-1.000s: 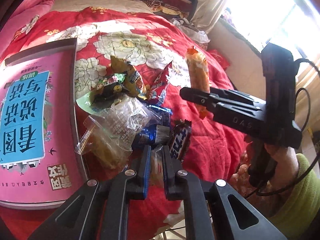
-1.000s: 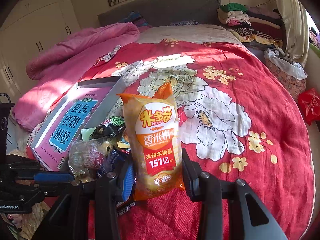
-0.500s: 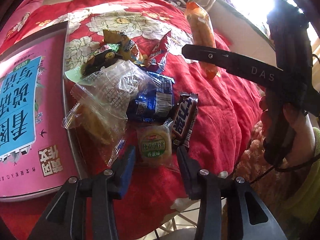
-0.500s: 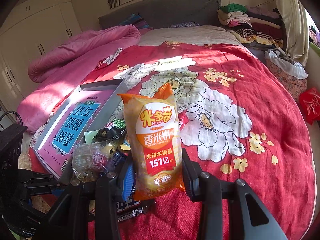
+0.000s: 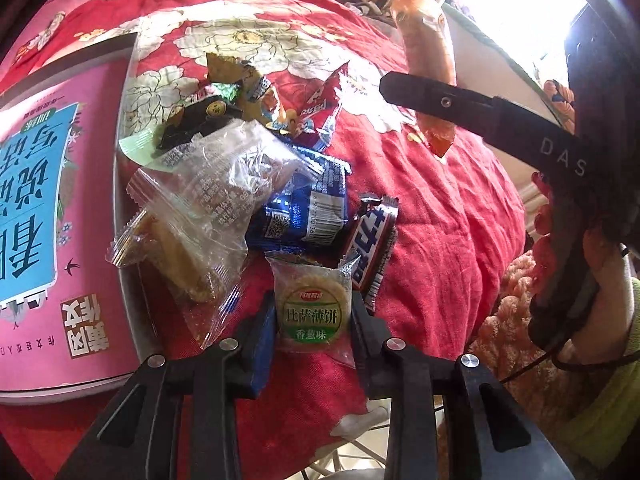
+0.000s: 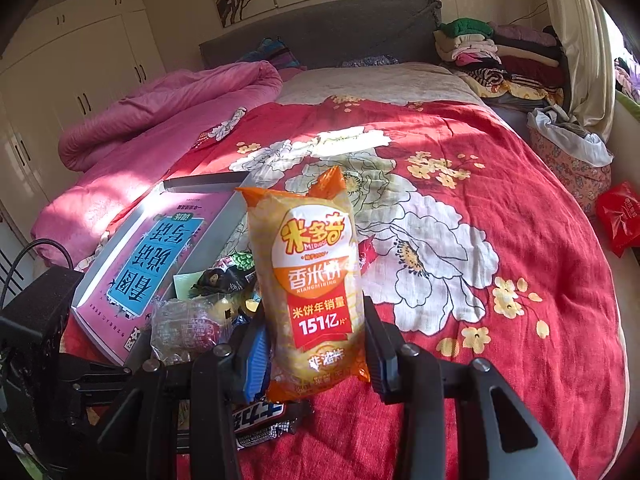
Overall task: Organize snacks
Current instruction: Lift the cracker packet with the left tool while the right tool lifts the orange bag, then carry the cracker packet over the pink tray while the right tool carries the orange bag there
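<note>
Black fingers of the left gripper (image 5: 313,320) have just been closing on a small green-labelled biscuit packet (image 5: 311,308), and their pads now press its two sides as it lies on the red floral bedspread (image 5: 440,220). Just beyond it sit a dark chocolate bar (image 5: 374,240), a blue wrapper (image 5: 308,208) and a clear crinkled bag (image 5: 208,208), with more loose wrappers behind, beside a pink book (image 5: 48,216). To the right, the right gripper (image 6: 316,344) is clamped on the lower part of an upright orange rice-cracker bag (image 6: 316,280), held above the bedspread. Farther off lie a rolled pink quilt (image 6: 168,112) and stacked clothes (image 6: 500,52).
</note>
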`<state>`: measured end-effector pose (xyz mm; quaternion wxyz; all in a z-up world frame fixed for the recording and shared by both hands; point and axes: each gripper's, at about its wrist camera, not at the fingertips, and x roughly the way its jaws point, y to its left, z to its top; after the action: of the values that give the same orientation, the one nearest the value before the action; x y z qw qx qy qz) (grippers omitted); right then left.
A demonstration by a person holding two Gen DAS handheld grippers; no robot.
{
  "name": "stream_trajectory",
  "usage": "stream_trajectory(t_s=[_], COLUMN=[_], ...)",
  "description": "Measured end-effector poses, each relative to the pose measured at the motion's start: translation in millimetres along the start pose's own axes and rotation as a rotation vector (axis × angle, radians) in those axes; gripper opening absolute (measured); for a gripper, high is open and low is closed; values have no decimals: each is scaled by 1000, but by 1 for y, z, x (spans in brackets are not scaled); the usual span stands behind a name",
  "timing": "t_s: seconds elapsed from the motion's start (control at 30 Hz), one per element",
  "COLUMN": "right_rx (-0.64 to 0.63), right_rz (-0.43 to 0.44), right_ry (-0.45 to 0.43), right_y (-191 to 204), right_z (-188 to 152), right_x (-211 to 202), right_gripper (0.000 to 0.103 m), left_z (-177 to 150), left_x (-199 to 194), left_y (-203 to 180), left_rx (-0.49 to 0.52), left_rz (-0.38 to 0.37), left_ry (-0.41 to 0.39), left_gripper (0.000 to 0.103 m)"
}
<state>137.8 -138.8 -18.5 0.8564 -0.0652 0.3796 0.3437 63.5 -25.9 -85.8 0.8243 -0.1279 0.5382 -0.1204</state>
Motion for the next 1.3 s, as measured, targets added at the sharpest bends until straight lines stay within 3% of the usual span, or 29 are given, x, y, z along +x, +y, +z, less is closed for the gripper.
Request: stream_trajectory(t_s=[0.2,0.37,0.6,1.3], right_rx=[-11,-31,-53,-188], right_rz=[11,27,69,234], right_ry=[-35,-38,-31,5], right_y=[10,25,50,160], right_z=[2,1,-4,1], right_x=[-9,-12,-12,5], right_gripper=[42,42,42,42], left_z=[3,6,10,-7], left_x=[-37,-69,-103,-154], left_y=[-7,-1,33,146], left_rx=[15,5,-60,-279], left_rz=[-43,-34,26,180], left_ry=[-89,-167,-249,-368], left_gripper=[34,34,34,35])
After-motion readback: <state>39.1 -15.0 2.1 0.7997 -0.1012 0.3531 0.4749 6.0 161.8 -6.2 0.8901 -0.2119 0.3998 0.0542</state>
